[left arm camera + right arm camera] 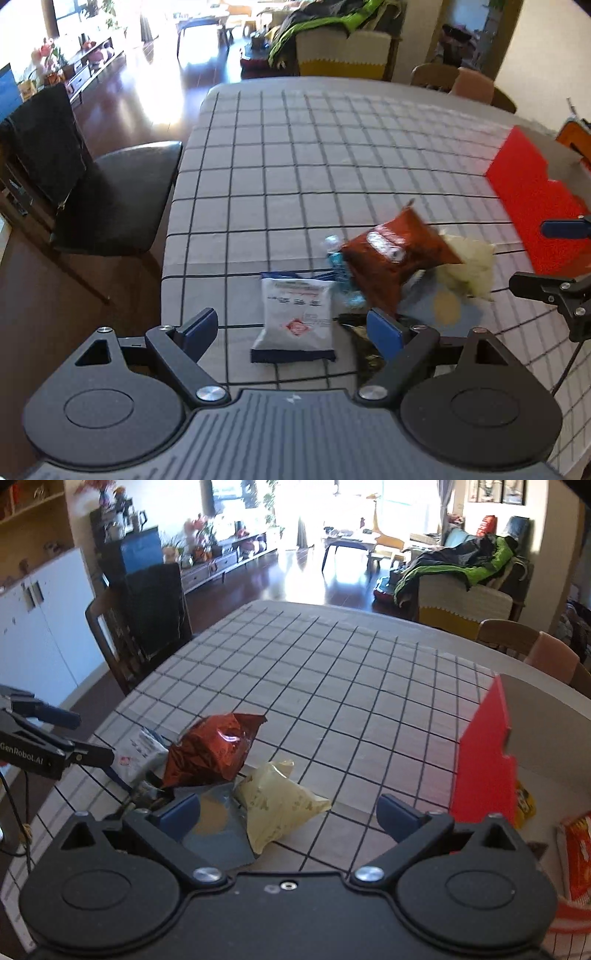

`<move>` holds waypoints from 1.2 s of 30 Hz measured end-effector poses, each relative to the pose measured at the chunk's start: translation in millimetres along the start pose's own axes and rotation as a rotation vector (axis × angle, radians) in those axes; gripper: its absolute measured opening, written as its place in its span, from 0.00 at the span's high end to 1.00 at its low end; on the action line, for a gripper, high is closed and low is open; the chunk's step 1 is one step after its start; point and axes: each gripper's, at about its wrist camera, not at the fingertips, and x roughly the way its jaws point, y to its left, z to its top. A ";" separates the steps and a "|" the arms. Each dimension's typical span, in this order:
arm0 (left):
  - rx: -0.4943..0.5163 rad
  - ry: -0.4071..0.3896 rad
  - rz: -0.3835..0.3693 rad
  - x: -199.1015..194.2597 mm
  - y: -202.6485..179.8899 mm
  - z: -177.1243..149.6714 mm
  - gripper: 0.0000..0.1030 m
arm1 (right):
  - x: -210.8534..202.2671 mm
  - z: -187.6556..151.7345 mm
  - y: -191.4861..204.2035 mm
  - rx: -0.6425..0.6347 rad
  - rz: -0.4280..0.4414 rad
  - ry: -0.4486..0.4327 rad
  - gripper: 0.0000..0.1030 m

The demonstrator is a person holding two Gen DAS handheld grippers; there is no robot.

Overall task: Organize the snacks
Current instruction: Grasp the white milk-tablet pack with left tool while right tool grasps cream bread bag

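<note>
Crinkling red snack bag [395, 254], puffed

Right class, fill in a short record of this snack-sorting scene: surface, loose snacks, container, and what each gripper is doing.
surface: table with grid-checked cloth
loose snacks: white packet, red-brown bag, pale yellow bag, grey packet, bunched together
container: red-sided box, at the right, some snack packs already inside
left gripper: open, empty, white packet lies between its fingers
right gripper: open, empty, over the pale yellow bag and grey packet
</note>
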 end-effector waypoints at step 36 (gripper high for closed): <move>0.013 0.123 0.060 57.6 -6.6 8.9 0.50 | 65.5 4.5 14.9 -0.127 0.000 0.102 0.52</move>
